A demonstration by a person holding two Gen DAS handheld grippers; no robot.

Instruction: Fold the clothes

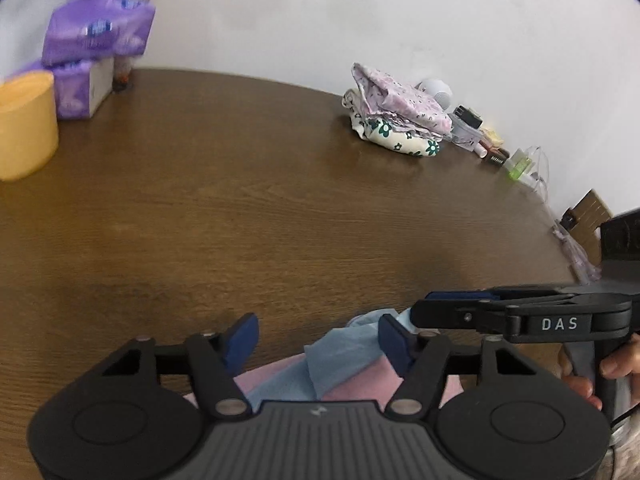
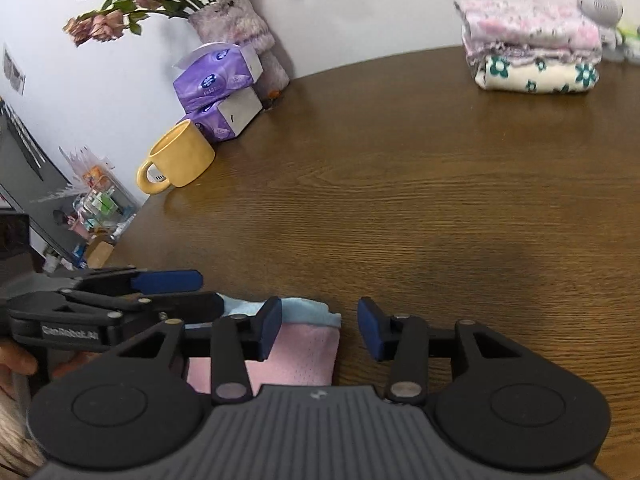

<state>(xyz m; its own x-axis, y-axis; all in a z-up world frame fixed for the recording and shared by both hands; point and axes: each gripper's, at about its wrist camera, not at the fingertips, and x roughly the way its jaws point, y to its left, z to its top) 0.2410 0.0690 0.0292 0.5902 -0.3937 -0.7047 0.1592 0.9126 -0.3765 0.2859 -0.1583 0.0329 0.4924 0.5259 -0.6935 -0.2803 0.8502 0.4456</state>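
Lying folded at table [image 2: 400, 208] edge: pink garment [image 2: 304, 356] w/ blue layer; both grippers' jaws spread, empty.

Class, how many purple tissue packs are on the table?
2, stacked at the wall beside the yellow mug: the upper tissue pack lies on the lower tissue pack. Others may be hidden.

Count on the table [image 2: 400, 200]: two grippers, left gripper [image 1: 318, 340] and right gripper [image 2: 319, 326]; two purple tissue packs [image 2: 218, 76], stacked at the far left edge; one yellow mug [image 2: 182, 156]; two folded garments [image 2: 532, 46] piled at the far right corner; one pink-and-blue garment [image 2: 304, 352] at the near edge
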